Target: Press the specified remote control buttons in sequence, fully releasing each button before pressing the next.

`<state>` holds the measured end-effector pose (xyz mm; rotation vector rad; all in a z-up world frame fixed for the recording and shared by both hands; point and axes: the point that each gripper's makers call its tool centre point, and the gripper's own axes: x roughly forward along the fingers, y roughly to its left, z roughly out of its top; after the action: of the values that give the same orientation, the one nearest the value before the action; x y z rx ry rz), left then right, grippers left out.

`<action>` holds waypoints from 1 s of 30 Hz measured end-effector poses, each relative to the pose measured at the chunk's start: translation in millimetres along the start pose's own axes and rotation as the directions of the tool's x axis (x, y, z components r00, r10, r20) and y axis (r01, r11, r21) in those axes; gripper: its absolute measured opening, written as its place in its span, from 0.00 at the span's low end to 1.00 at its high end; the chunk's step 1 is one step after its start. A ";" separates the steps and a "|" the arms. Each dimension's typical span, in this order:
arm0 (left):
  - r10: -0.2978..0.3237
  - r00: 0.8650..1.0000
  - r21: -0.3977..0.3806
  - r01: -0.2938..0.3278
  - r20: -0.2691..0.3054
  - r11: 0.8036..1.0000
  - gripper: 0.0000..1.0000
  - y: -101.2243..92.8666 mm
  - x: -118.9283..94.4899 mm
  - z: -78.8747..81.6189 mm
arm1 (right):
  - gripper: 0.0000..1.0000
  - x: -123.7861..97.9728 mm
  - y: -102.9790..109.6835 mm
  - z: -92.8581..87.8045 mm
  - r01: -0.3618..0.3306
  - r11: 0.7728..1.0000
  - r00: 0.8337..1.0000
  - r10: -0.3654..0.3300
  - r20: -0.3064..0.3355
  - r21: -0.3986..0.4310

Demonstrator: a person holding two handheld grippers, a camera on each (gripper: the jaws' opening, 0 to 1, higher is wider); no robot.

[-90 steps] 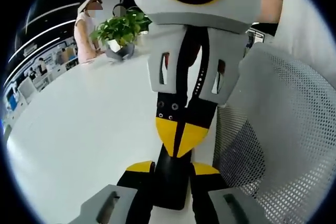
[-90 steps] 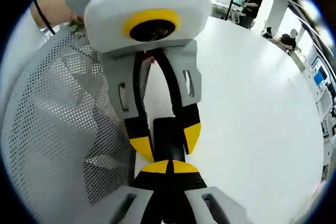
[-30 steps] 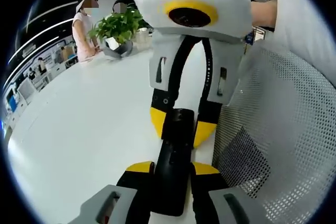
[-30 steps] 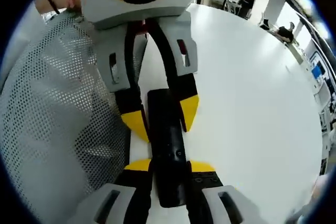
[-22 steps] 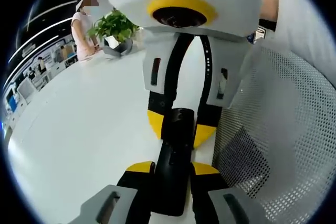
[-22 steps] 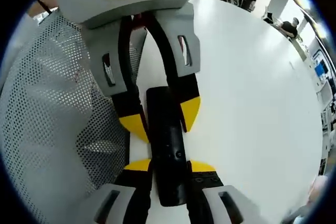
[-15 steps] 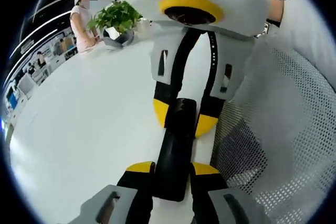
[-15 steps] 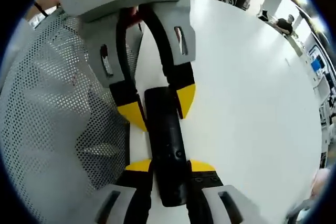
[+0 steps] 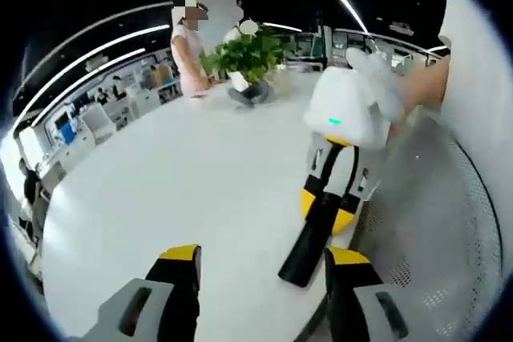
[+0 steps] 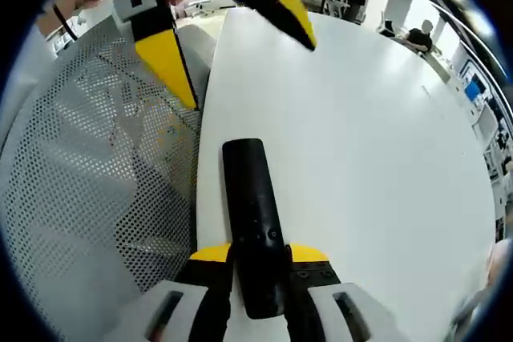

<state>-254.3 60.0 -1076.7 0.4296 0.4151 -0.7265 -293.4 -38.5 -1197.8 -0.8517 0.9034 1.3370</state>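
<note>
The remote control (image 10: 255, 218), a slim black bar, sits clamped at its near end between the jaws of the right gripper (image 10: 255, 255), body running away from that camera over the white tabletop (image 10: 369, 158). In the left gripper view the same remote (image 9: 313, 230) shows w/ the right gripper (image 9: 329, 202) gripping its far end, near end pointing toward the left gripper's own jaws. The left gripper (image 9: 260, 258) has its jaws wide apart, nothing between them, clear of the remote; in the right gripper view it hangs above and beyond the remote's far end (image 10: 228, 26), yellow tips spread, not touching. So no button is being pressed right now, remote fully released by the pressing side. Can't tell from these pics which buttons are done or how many are left; button faces too dark and small to read, no display or indicator to check final state. Judgement: either between presses or at the end of the sequence. A grey mesh chair back (image 10: 88, 174) sits at the tabletop edge, just left of the remote. A potted plant (image 9: 250, 58) stands at the far side of the tabletop w/ a person (image 9: 191, 50) next to it.
</note>
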 end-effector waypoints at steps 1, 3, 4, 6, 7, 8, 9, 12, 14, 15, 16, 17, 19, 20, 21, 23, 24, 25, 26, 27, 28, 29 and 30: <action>0.030 0.999 0.012 -0.030 0.029 0.999 0.86 6.2 -4.7 4.5 | 0.22 0.0 -0.2 -0.1 0.001 1.000 1.000 -0.001 0.003 0.002; 0.099 0.992 0.003 -0.100 0.083 0.995 0.89 20.2 -15.4 12.4 | 0.22 -0.1 -0.4 -0.1 0.003 1.000 1.000 -0.003 0.010 0.008; 0.121 0.986 -0.013 -0.120 0.115 0.993 0.91 24.8 -18.8 16.7 | 0.22 -0.1 -0.5 -0.2 0.004 1.000 1.000 -0.005 0.014 0.010; 0.168 0.967 -0.065 -0.158 0.194 0.985 1.00 33.7 -28.0 28.3 | 0.22 -0.1 -0.6 -0.2 0.006 1.000 1.000 -0.006 0.019 0.013; 0.188 0.955 -0.072 -0.176 0.229 0.982 0.99 37.2 -33.3 33.3 | 0.22 -0.1 -0.8 -0.1 0.006 1.000 1.000 -0.007 0.022 0.017; 0.208 0.922 -0.060 -0.200 0.328 0.978 1.00 40.0 -41.1 46.8 | 0.22 0.1 -0.9 -0.1 0.007 1.000 1.000 -0.008 0.024 0.019; 0.215 0.899 -0.046 -0.214 0.382 0.976 1.00 40.9 -46.9 54.2 | 0.22 0.1 -0.9 -0.1 0.008 1.000 1.000 -0.008 0.025 0.019; 0.246 0.817 -0.144 -0.200 0.522 0.969 1.00 42.4 -64.6 69.0 | 0.22 0.1 -0.9 -0.1 0.009 1.000 0.999 -0.009 0.031 0.021; 0.313 0.794 -0.264 -0.199 0.521 0.944 1.00 51.2 -71.1 65.8 | 0.22 -0.1 -1.0 -0.2 0.010 1.000 0.999 -0.011 0.039 0.025; 0.337 0.777 -0.298 -0.200 0.532 0.933 1.00 55.0 -75.3 64.6 | 0.22 -0.1 -1.1 -0.3 0.011 1.000 0.999 -0.013 0.045 0.029; 0.347 0.773 -0.314 -0.201 0.531 0.928 1.00 56.4 -77.4 62.3 | 0.22 -0.1 -1.1 -0.3 0.013 0.999 0.999 -0.014 0.050 0.032; 0.374 0.770 -0.323 -0.230 0.517 0.918 1.00 60.8 -80.1 56.6 | 0.22 -0.1 -1.1 -0.3 0.016 0.999 0.998 -0.018 0.057 0.037; 0.406 0.775 -0.337 -0.263 0.485 0.904 1.00 65.3 -83.3 45.5 | 0.22 -0.3 -1.1 -0.4 0.019 0.999 0.997 -0.022 0.069 0.042; 0.419 0.774 -0.340 -0.278 0.474 0.898 1.00 66.4 -84.7 39.6 | 0.23 -0.4 -1.1 -0.2 0.022 0.999 0.997 -0.026 0.079 0.048; 0.430 0.775 -0.347 -0.288 0.463 0.892 1.00 67.2 -85.3 34.3 | 0.23 -0.6 -1.0 -0.2 0.023 0.998 0.996 -0.027 0.086 0.050; 0.467 0.771 -0.389 -0.308 0.433 0.868 1.00 68.0 -86.6 20.9 | 0.23 -1.1 -0.6 0.1 0.026 0.998 0.994 -0.032 0.107 0.051; 0.493 0.758 -0.401 -0.330 0.426 0.854 1.00 73.2 -87.7 3.5 | 0.23 -1.3 -0.6 0.3 0.028 0.998 0.992 -0.034 0.118 0.055; 0.524 0.733 -0.413 -0.355 0.434 0.839 1.00 75.3 -91.1 -6.8 | 0.23 -1.4 -0.7 0.5 0.029 0.998 0.990 -0.037 0.135 0.063; 0.541 0.707 -0.436 -0.354 0.455 0.828 1.00 75.5 -93.1 -9.0 | 0.23 -1.6 -0.4 0.4 0.030 0.997 0.988 -0.040 0.147 0.066; 0.569 0.690 -0.465 -0.365 0.446 0.807 1.00 76.7 -95.9 -15.1 | 0.23 -1.7 -0.2 0.4 0.032 0.997 0.987 -0.041 0.153 0.064; 0.588 0.711 -0.438 -0.420 0.385 0.795 1.00 80.2 -98.7 -26.0 | 0.23 -1.7 -0.1 0.5 0.032 0.998 0.986 -0.042 0.159 0.061; 0.620 0.695 -0.431 -0.464 0.364 0.774 1.00 86.3 -104.2 -30.5 | 0.23 -1.6 -0.4 0.9 0.031 0.998 0.986 -0.041 0.164 0.062; 0.649 0.659 -0.437 -0.491 0.380 0.754 1.00 92.5 -111.9 -30.3 | 0.23 -1.5 -0.5 1.5 0.030 0.998 0.985 -0.040 0.166 0.063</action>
<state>-270.9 197.8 -1024.7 0.0467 -0.1383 -0.1130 -292.9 -37.9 -1195.8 -0.6946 0.7899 1.3232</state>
